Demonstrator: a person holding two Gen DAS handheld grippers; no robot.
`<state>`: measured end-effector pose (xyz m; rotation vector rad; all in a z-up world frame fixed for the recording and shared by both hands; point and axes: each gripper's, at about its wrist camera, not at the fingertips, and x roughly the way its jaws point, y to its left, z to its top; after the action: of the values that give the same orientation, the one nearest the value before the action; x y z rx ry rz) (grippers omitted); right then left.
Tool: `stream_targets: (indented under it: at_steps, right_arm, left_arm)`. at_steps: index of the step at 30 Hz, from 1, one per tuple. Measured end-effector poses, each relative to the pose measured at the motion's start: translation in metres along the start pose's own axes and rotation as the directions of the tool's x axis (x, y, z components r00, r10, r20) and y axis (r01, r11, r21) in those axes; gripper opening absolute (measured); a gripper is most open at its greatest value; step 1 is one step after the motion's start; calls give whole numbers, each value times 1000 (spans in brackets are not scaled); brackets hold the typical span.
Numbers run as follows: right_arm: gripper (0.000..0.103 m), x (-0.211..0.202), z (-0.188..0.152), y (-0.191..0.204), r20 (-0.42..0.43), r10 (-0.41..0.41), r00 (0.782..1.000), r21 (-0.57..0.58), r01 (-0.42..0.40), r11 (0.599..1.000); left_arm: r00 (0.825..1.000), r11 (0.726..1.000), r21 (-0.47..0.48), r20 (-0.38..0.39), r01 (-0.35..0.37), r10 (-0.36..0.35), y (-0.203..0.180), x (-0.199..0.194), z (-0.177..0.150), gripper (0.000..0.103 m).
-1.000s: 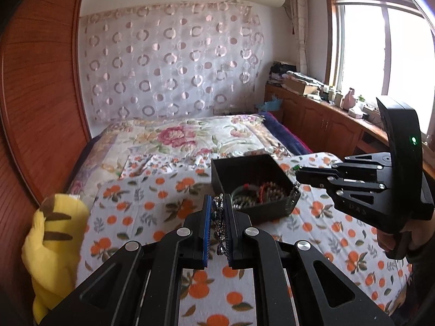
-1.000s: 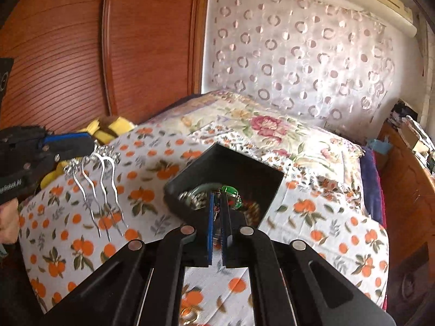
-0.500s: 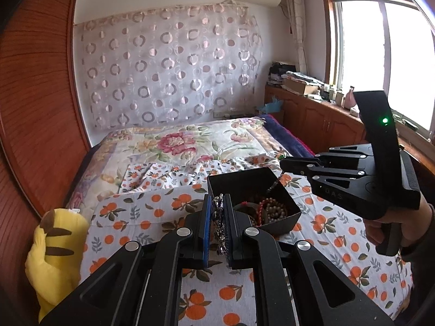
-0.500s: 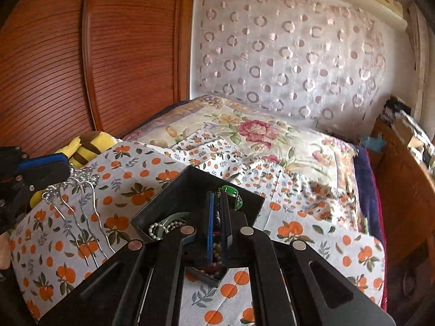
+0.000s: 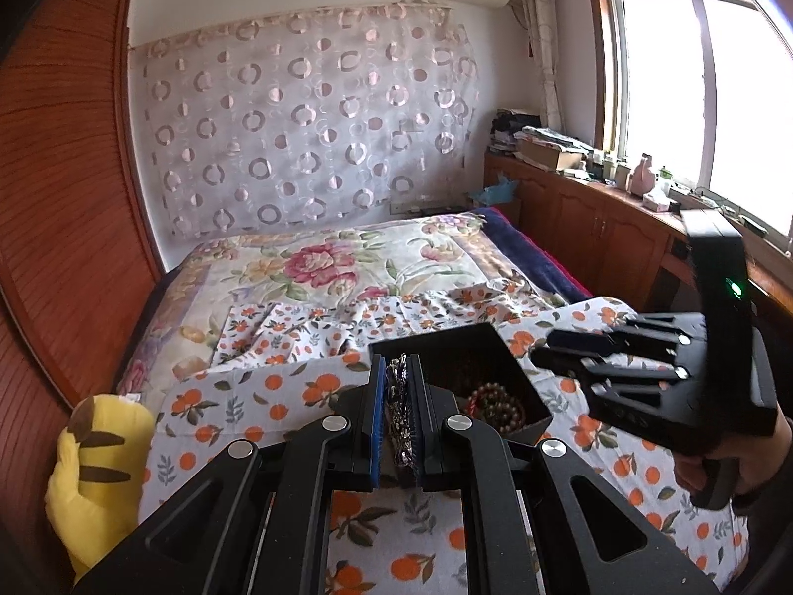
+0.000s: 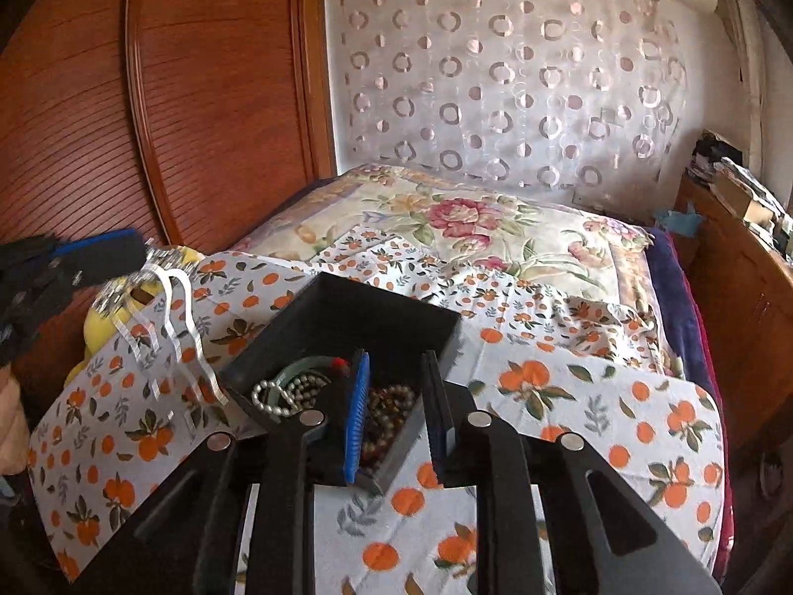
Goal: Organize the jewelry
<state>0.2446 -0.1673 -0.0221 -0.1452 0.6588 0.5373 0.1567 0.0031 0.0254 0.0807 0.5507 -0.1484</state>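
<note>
- Clamping a silver hair comb [image 6: 163, 327] by its ornate head, the left gripper [image 5: 396, 416] holds it above the orange-print bedspread [image 6: 570, 396], just left of the black jewelry box [image 6: 347, 317] — the wavy prongs hang free below the grip, presumably so they can drop into the box first.
- In the left wrist view only the comb's sparkly head shows, pinched between the blue-padded fingers [image 5: 377, 421].
- The right gripper [image 6: 394, 411] hovers over the near corner of the box with its jaws spread apart and nothing between them (a release pose, by my reading).
- Inside the box lie a pearl strand [image 6: 277, 391], a pale green bangle [image 6: 307, 372] and dark beaded bracelets [image 6: 386, 406], so part of the sorting looks done.
- The box sits open-topped on the bed, within reach of both tools.
- A yellow plush toy [image 5: 99, 461] rests at the bed's left edge — clear of the work, though the comb's prongs could snag the cloth if lowered short of the box.
</note>
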Motion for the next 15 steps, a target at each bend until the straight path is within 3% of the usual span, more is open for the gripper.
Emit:
stream_targets:
  at_steps: [8,15]
  right_arm:
    - [24,-24,-38,-12,-29,-7,1000,0,7,1000]
    - [24,-41,-73,-6,-58,33,998,-11,-33,999]
  left_arm:
    - [1000,1000,17,4,10,-10,-17,35,18,8]
    - [999,1000,2,-39,16,-15,-22,65,12,11]
